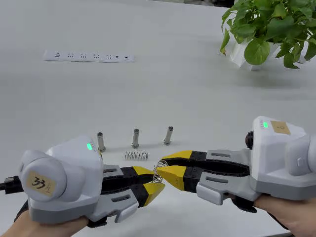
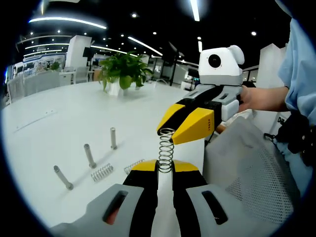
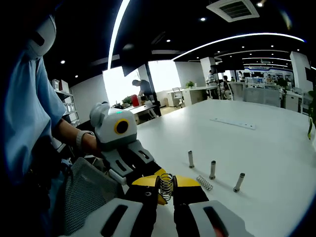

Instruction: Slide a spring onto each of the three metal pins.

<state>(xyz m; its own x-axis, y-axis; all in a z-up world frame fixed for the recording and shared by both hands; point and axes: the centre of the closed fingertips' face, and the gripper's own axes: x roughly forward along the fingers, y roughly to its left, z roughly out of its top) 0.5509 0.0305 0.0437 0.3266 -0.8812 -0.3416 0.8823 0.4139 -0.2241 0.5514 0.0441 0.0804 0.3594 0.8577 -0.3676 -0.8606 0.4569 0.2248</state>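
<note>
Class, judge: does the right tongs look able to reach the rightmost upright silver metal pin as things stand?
Probably yes: nothing stands between the right tongs and the rightmost silver metal pin. But both tongs grip one small coiled metal spring, so the left tongs may have to let go first.

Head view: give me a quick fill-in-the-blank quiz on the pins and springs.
___ metal pins stand upright on the table.
The left gripper and right gripper both clamp one ___.
A loose spring lies before the ___ pin.
The number of pins wearing a spring is ___.
Missing words: three; spring; middle; zero.
</note>
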